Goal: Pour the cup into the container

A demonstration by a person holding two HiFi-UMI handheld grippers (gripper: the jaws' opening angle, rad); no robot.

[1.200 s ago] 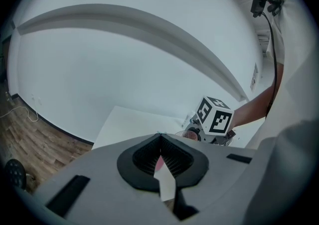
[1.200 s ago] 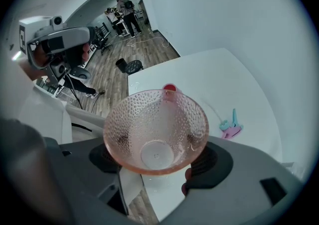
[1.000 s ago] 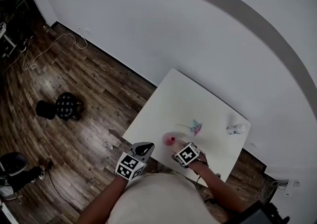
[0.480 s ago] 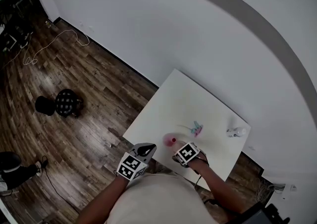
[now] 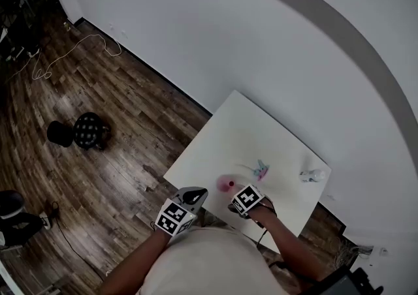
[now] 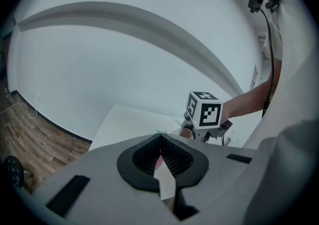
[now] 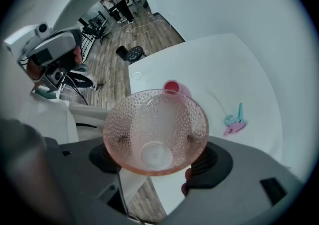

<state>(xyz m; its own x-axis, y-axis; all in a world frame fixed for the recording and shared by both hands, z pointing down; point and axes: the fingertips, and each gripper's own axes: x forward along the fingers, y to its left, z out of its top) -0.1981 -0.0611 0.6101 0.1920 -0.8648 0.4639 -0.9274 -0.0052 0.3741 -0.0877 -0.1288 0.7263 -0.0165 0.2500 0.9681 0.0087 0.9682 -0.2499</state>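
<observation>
Now the right gripper [image 7: 155,158] clasps the dimpled cup [image 7: 155,129] by its sides, near the pink container [image 7: 175,87]; left of the container, the left gripper [image 6: 160,139] is clenched empty.

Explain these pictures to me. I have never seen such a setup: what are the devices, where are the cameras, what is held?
No robot here: a person holds a two-jaw gripper in each hand; the patterned cubes belong to them. One picture comes from a camera on the person's head, looking down on a white table; the other two cameras ride on the grippers. On the table are a small pink container, a blue and pink clip and a small pale object. The right gripper clamps a dimpled pink cup, which looks empty. The left gripper is shut on nothing.
</observation>
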